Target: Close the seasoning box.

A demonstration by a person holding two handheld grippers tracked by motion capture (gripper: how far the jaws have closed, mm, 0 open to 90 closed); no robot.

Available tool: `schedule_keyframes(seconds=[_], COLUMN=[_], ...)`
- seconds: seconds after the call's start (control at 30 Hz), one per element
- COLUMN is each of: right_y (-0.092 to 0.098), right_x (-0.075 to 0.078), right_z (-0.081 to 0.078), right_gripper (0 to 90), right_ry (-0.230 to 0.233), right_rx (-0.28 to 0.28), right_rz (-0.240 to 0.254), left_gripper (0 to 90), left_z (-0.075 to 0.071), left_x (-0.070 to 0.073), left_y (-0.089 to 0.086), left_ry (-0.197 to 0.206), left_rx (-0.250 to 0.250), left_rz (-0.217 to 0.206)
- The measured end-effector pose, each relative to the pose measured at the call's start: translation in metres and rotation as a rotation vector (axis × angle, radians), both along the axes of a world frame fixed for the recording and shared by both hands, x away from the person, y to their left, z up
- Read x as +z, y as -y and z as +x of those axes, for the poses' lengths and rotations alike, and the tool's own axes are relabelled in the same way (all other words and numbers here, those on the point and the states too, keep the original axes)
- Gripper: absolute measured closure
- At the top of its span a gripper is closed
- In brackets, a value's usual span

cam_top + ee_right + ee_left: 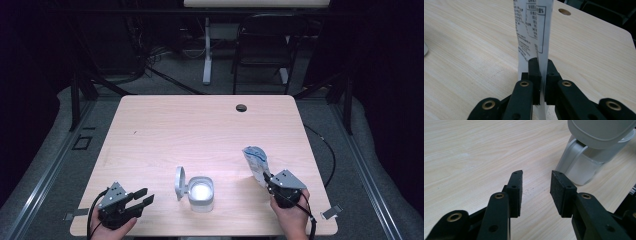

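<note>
The person is sitting at the near edge of the pale wooden table (165,130), one tool in each hand. The right tool (266,178) is pinching a flat white packet (256,162) with blue print; in the right gripper view its two black pads are pressing on the packet's (534,30) lower part, one on each face, and the packet is standing upright above them, edge-on, with small dark text running down its side. From above, the packet is rising from the right tool toward the table's far side, at the right of the table near its front.

The left tool (141,196) is resting low at the front left corner, its jaws spread with nothing between them; in the left gripper view its pads (515,190) are standing apart over bare wood. Just beyond them is a clear container (584,167) with a grey hinged lid (599,131) flipped open. In the high view this container (201,194) is sitting near the front edge between the two tools, closer to the left one, its lid (179,183) standing up on its left side. A small dark hole (241,107) is showing near the table's far edge.
</note>
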State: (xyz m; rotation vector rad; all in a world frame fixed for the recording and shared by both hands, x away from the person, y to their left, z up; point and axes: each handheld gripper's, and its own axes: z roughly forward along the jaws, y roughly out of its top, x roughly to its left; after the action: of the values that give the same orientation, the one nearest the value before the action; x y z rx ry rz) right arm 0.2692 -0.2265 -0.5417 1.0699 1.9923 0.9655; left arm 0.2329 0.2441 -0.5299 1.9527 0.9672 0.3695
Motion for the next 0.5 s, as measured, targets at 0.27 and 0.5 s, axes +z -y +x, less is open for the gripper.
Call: schedule_keyframes(seconds=[0.27,0.5], right_y=[0.0011,0.0019], right_x=[-0.0028,-0.0036], right_z=[-0.0007,-0.0026], right_gripper=[81.0,74.7], right_ry=[-0.038,-0.047], right_rx=[-0.006,-0.005], right_rz=[0.006,0.008], left_gripper=[62.5,62.2], left_z=[-0.0004,-0.0009], left_x=[0.0025,0.0019], left_y=[0.0009,-0.0004], left_ry=[0.005,0.008], left_rx=[-0.002,0.005], left_rz=[-0.003,-0.005])
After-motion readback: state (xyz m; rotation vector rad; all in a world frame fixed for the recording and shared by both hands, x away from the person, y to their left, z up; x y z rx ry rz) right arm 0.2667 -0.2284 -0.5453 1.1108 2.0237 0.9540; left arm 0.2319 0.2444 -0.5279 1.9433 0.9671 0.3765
